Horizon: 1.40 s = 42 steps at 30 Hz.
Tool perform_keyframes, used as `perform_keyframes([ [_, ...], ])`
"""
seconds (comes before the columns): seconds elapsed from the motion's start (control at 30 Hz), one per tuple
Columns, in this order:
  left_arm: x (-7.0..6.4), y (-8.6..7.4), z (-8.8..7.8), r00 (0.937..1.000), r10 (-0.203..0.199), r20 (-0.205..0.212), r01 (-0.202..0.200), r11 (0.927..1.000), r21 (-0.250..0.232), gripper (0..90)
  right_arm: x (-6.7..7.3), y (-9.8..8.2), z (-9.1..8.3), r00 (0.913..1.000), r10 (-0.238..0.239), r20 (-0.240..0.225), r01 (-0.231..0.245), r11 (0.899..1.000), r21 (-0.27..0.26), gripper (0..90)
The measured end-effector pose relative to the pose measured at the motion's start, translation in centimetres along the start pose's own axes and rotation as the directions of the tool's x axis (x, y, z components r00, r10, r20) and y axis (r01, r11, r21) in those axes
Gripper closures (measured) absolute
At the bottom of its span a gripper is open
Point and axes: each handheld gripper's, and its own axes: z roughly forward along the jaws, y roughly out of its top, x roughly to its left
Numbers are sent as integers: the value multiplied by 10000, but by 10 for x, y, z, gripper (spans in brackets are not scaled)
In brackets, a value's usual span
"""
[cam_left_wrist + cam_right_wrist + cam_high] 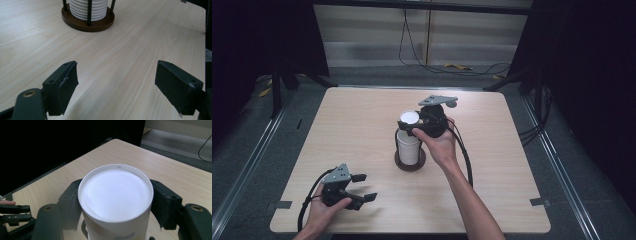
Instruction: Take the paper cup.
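White cup stack [115, 202], rim print unreadable, right claw [115, 205] clamping it

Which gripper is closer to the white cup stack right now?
Right. The right gripper has its jaws against the sides of the top of the white cup stack; the left gripper sits open, apart from it, near the table's front-left edge.

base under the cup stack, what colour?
Dark brown round base, clearest in the left gripper view.
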Motion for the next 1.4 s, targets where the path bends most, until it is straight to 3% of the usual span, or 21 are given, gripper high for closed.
perform_keyframes([
  [0.3,-2,0,2,10000,-31,-8,31,10000,68,183,0,3,-5,9999,103,-15,-104,9991,-416,334],
  [0.37,-1,-1,3,9999,-130,-9,130,9999,55,183,-1,3,-8,9993,354,-102,-361,9960,-816,334],
  [0.57,-1,-1,3,10000,-1,-61,2,9999,115,183,0,8,-13,9992,393,50,-384,9915,-1243,336],
  [0.87,-2,-1,5,10000,-22,28,22,9999,123,183,1,12,-20,9996,281,35,-272,9877,-1537,339],
  [1.4,-2,-1,7,10000,-39,54,38,9998,206,183,-1,18,-34,9969,668,-426,-745,9729,-2189,341],
])
